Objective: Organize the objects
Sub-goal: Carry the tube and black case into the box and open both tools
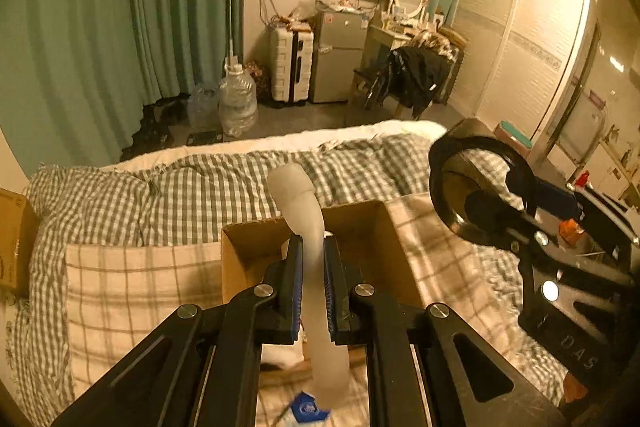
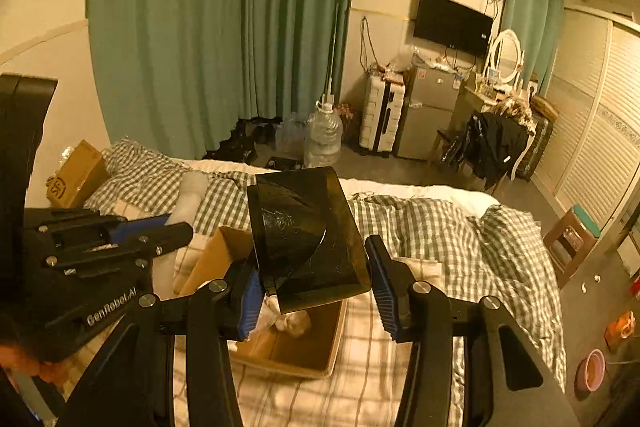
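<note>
Holding both grippers above the open cardboard box (image 1: 256,247) on the bed, I read everything from that box. My left gripper (image 1: 312,259) has its jaws nearly together, clamped on a pale, translucent rubbery shaft (image 1: 308,223) with a rounded, flared tip. That shaft rises past the box's far wall and curves down behind the pads toward me. My right gripper (image 2: 312,267) stands partly open. A roll of black tape (image 2: 304,227) sits between its fingers, the left blue pad (image 2: 250,291) against the roll's edge. The right pad looks just clear of it, so I cannot tell how firm the hold is. Seen from the left wrist, the same roll (image 1: 476,179) hangs to the right of the box, above the plaid pillow (image 1: 132,291). Inside the box I can make out something small and pale (image 2: 294,323) on its floor, too blurred to name. A green-checked duvet (image 1: 208,187) lies bunched beyond the box, and a second carton (image 2: 76,175) rests at the bed's left edge. A blue-and-white packet (image 1: 306,409) lies on the sheet on the near side of the box.
</note>
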`<state>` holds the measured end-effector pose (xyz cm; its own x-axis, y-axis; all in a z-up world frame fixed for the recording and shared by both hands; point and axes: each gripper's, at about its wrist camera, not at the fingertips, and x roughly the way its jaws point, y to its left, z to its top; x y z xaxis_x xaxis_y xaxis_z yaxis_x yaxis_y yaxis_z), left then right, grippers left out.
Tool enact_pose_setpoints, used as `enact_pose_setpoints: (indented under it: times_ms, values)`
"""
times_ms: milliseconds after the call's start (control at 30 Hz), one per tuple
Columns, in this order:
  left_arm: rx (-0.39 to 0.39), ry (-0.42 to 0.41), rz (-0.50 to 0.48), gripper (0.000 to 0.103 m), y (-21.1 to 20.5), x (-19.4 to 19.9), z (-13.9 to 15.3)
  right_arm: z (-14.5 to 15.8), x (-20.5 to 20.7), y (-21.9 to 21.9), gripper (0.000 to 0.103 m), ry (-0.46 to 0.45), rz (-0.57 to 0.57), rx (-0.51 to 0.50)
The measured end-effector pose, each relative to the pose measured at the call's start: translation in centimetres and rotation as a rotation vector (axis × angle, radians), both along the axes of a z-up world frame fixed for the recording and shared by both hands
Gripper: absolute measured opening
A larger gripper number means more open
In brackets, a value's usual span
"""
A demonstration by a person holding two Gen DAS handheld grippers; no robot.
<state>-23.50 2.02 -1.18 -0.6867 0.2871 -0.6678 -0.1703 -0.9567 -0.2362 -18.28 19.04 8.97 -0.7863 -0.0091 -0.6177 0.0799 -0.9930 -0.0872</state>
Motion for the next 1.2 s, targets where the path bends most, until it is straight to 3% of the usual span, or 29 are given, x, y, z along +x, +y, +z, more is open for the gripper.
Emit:
enact_pose_setpoints:
  times_ms: [233,433,567,667,733,767,833,1000,1067,1200]
  values:
    - [-0.030,-0.092,-0.003,0.009,1.1,-3.5,-6.8,-6.7,-5.4,0.5,0.046,-0.101,-0.003,-0.014]
    - [-0.036,-0.111,0.002,0.009,2.0,-4.5,-9.4,-11.7,-7.3,1.9,0.046,-0.166,-0.017,-0.039]
    - [-0.030,-0.112,0.006,0.012,2.1,-4.6,-10.1,-13.0,-7.5,2.7,0.047,-0.164,-0.025,-0.092]
    - [-0.028,-0.107,0.006,0.021,2.1,-4.4,-9.6,-12.8,-7.3,3.1,0.048,-0.162,-0.029,-0.125]
    - [-0.040,-0.091,0.018,0.031,2.1,-3.8,-8.9,-12.3,-7.0,3.2,0.058,-0.155,-0.032,-0.123]
    - [-0.039,-0.087,0.017,0.047,2.0,-3.6,-8.5,-11.8,-6.6,3.3,0.067,-0.142,-0.037,-0.117]
    - [-0.045,-0.062,0.038,0.072,1.7,-2.7,-7.3,-10.6,-5.7,3.3,0.070,-0.122,-0.046,-0.114]
    - [-0.063,0.005,0.070,0.084,0.7,0.3,-3.8,-6.8,-2.8,3.3,0.079,-0.075,-0.066,-0.114]
    - [-0.071,0.034,0.094,0.094,0.1,1.8,-2.3,-5.3,-1.4,3.2,0.085,-0.052,-0.070,-0.107]
    - [-0.058,0.086,0.127,0.097,-1.6,5.3,0.2,-1.9,2.1,2.8,0.090,0.008,-0.080,-0.082]
